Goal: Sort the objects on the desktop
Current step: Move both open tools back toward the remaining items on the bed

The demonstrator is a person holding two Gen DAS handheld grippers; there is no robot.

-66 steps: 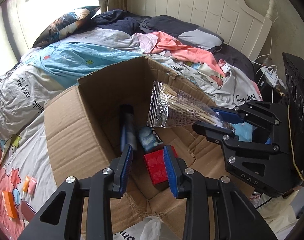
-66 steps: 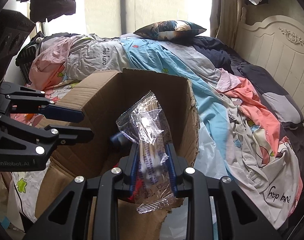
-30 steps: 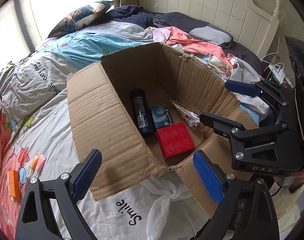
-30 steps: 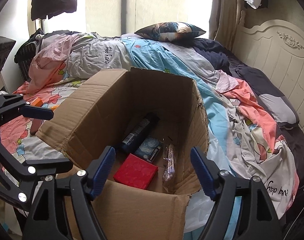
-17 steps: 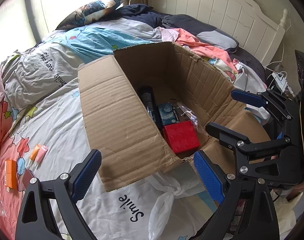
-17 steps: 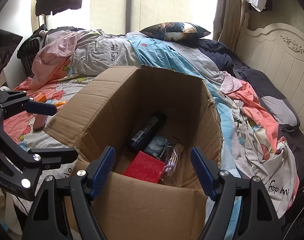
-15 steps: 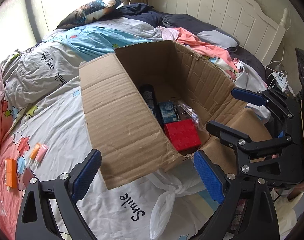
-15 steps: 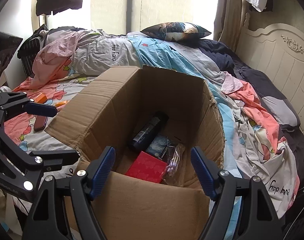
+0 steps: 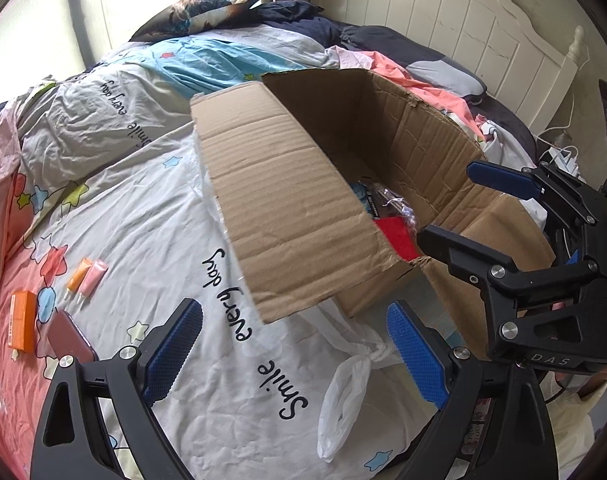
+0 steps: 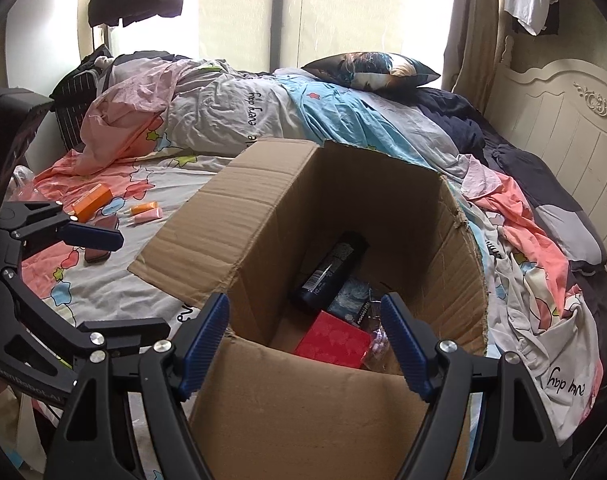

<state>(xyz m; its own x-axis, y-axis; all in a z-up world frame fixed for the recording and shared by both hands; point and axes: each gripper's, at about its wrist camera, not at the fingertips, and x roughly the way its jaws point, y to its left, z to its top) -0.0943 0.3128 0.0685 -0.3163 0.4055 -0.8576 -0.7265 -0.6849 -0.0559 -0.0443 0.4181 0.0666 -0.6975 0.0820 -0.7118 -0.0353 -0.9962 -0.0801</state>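
The swab bag (image 10: 377, 334), lately clamped in the right gripper (image 10: 305, 344), now lies in the box (image 10: 263, 236); both grippers' jaws apart and empty, left gripper (image 9: 295, 346) facing bed items (image 9: 85, 276) likely next.

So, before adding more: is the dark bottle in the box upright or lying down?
Lying down: the dark bottle rests on its side on the cardboard box floor.

Left gripper (image 9: 295, 354): black frame, two fingers (image 9: 171, 354) faced with blue cross-hatched pads, a silver screw at each finger base. In the right wrist view its side carries pale lettering, partly cut off.

Right gripper (image 10: 305, 342): same black build, blue ribbed pads (image 10: 403, 346), silver screws at the finger joints. Seen from the left wrist view, its body shows more silver screws and the letters "DAS".
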